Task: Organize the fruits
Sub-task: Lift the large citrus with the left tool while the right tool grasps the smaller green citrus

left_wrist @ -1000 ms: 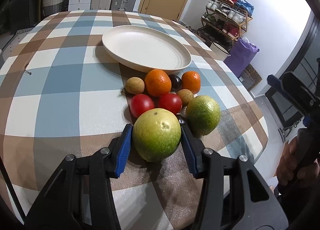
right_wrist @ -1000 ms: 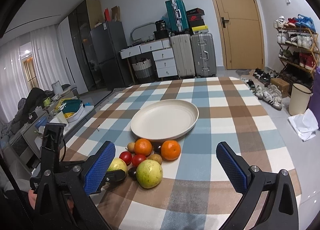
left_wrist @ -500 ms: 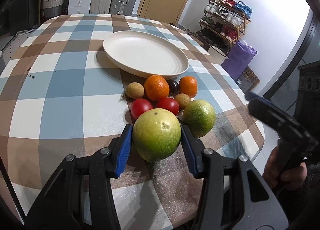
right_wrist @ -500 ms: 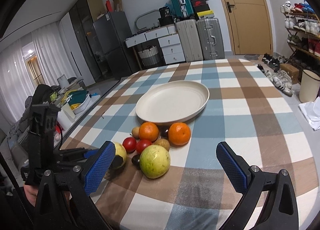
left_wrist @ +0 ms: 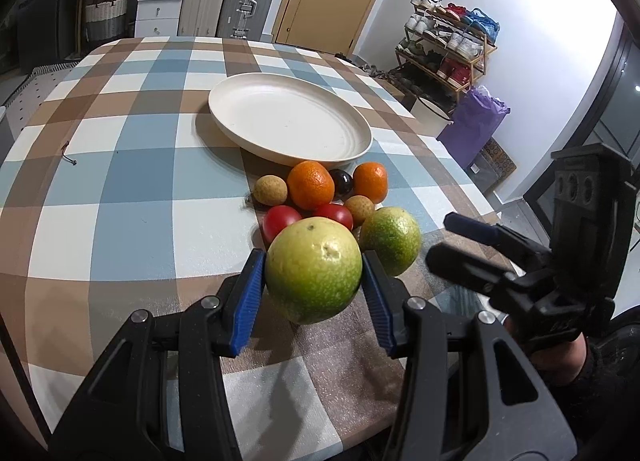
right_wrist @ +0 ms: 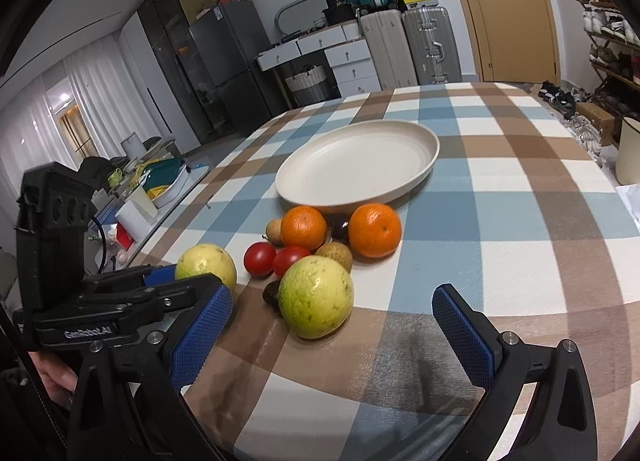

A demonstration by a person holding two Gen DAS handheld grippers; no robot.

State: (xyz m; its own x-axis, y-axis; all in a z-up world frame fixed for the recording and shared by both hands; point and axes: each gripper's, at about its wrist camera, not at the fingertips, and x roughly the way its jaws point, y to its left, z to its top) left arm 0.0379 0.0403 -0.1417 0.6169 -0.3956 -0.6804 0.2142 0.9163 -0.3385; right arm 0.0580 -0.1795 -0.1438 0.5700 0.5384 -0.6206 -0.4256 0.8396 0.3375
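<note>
My left gripper (left_wrist: 312, 285) is shut on a large green-yellow guava (left_wrist: 314, 269) and holds it just above the checked tablecloth; the guava also shows in the right wrist view (right_wrist: 206, 265). A second guava (right_wrist: 316, 297) lies on the cloth just ahead of my open, empty right gripper (right_wrist: 332, 325). Behind it lie two oranges (right_wrist: 374, 229), two red tomatoes (right_wrist: 260, 259), two small brown fruits (right_wrist: 335, 255) and a dark plum (right_wrist: 340, 225). A wide cream plate (right_wrist: 356, 165) stands beyond them with nothing in it.
The right gripper shows in the left wrist view (left_wrist: 468, 245), low at the table's right edge. A small dark fruit (right_wrist: 272, 293) sits beside the second guava. Suitcases (right_wrist: 430, 47), drawers and a shoe rack (left_wrist: 448, 49) stand beyond the table.
My left gripper has lifted the guava slightly off the cloth. My right gripper has moved forward and closer to the second guava.
</note>
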